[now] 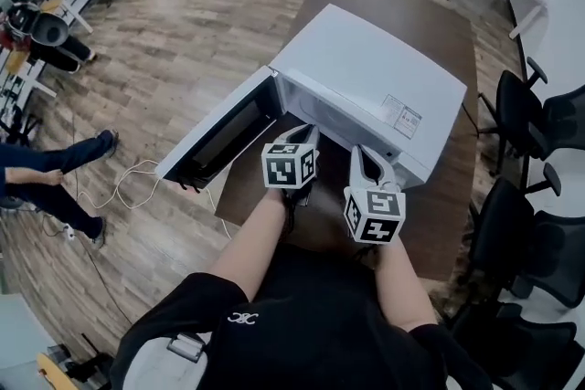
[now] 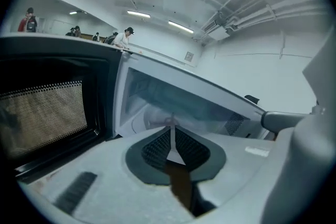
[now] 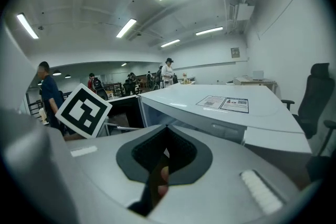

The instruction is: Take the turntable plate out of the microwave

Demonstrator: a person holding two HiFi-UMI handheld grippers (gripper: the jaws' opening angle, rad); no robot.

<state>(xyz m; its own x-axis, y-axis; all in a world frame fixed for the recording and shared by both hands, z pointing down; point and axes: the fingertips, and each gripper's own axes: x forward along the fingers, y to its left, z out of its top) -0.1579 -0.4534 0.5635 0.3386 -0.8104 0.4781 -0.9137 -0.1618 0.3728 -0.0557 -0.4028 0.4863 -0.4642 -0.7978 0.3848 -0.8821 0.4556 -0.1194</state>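
microwave (image 1: 366, 78) sits with its door (image 1: 219, 137) swung open, left of the left gripper (image 1: 306, 135). left gripper jaws a sliver apart, nothing between them, aimed into the cavity. turntable plate (image 2: 143, 122) shows pale on the cavity floor just ahead. right gripper (image 1: 359, 152) clenched, empty, just beside the left. white sticker (image 3: 223, 104) on the microwave top beyond it, print unreadable.

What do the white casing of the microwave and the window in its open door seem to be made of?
The white microwave casing looks like painted sheet metal: smooth, with a soft sheen and crisp edges, though plastic is possible. The dark door window seems a perforated metal mesh: fine regular holes show.
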